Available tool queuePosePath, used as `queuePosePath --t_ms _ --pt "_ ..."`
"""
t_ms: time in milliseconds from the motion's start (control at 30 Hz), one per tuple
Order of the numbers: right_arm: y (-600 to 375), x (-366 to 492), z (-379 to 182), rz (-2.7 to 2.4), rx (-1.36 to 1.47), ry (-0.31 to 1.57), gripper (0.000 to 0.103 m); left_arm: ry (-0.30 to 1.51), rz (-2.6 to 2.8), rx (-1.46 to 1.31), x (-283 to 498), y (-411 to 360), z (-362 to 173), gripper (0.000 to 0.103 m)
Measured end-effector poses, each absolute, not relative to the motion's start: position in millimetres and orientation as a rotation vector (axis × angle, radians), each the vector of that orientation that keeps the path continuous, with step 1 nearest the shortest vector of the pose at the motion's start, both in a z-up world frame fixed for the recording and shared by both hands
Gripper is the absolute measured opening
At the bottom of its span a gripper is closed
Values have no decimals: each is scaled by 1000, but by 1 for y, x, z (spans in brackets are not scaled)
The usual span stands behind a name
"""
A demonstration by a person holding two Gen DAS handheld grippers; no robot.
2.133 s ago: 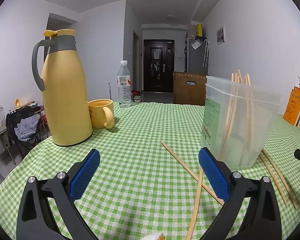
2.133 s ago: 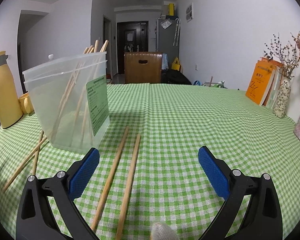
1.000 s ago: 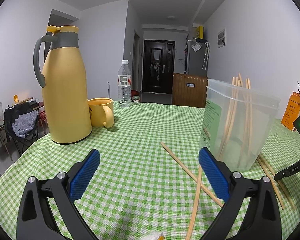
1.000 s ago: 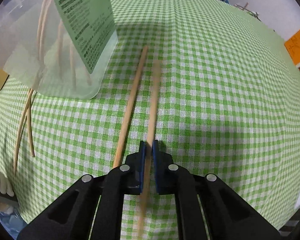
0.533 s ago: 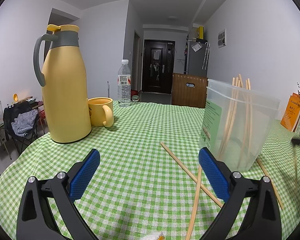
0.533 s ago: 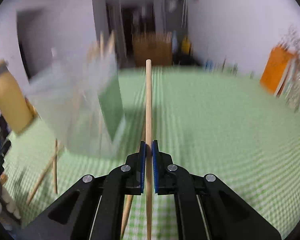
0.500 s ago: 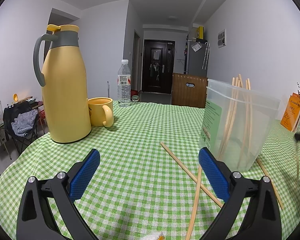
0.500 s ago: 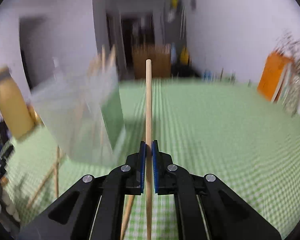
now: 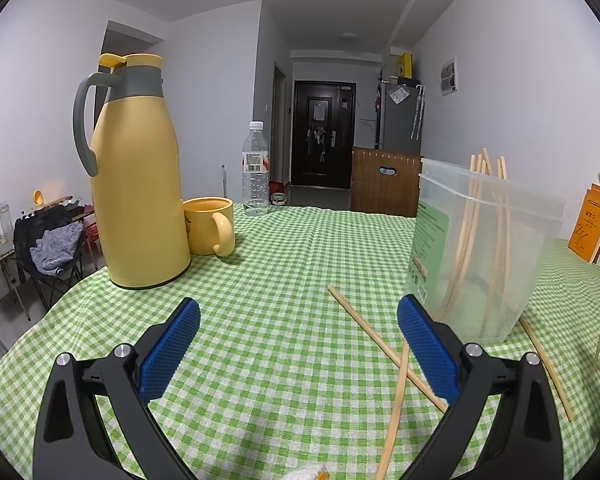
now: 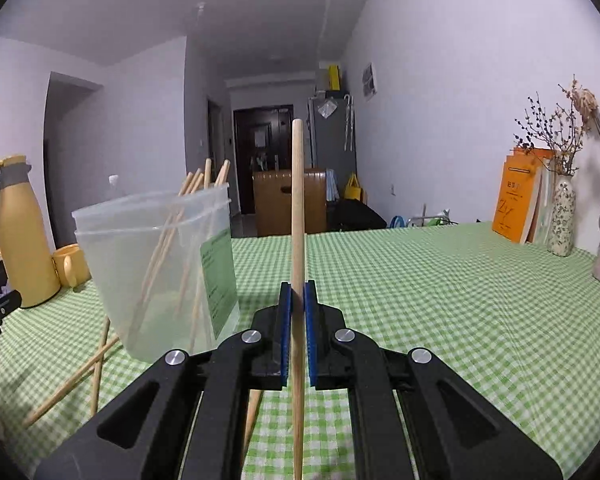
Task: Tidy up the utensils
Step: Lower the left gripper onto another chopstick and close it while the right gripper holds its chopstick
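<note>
Several chopsticks already stand in the tub (image 10: 155,264), right gripper (image 10: 298,320) clamps one chopstick (image 10: 297,208) upright (left gripper (image 9: 300,352) gapes empty), four loose chopsticks (image 9: 384,344) left.

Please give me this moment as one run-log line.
right gripper: shut on chopstick, upright | left gripper: open, empty | container: chopsticks inside | loose chopsticks: on table

Checked table (image 9: 283,264) carries container (image 9: 480,248), thermos (image 9: 135,200), chopsticks (image 9: 384,344)
</note>
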State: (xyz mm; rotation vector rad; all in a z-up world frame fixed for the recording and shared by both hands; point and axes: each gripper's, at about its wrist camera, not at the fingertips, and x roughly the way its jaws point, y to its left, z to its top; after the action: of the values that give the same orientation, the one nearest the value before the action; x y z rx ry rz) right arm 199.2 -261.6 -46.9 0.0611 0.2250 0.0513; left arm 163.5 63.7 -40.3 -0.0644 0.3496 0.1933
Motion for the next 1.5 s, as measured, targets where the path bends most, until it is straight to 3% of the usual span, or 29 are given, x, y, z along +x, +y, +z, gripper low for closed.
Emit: queuePosePath --t_ms 867,1333,1500 --pt "-269 193 -51 53 94 215 7 443 163 92 180 34 -31 96" --pt "-273 190 -50 52 112 210 7 930 5 145 242 19 -36 95" --pt "-273 189 -50 52 113 211 7 1076 -15 167 261 14 -60 68"
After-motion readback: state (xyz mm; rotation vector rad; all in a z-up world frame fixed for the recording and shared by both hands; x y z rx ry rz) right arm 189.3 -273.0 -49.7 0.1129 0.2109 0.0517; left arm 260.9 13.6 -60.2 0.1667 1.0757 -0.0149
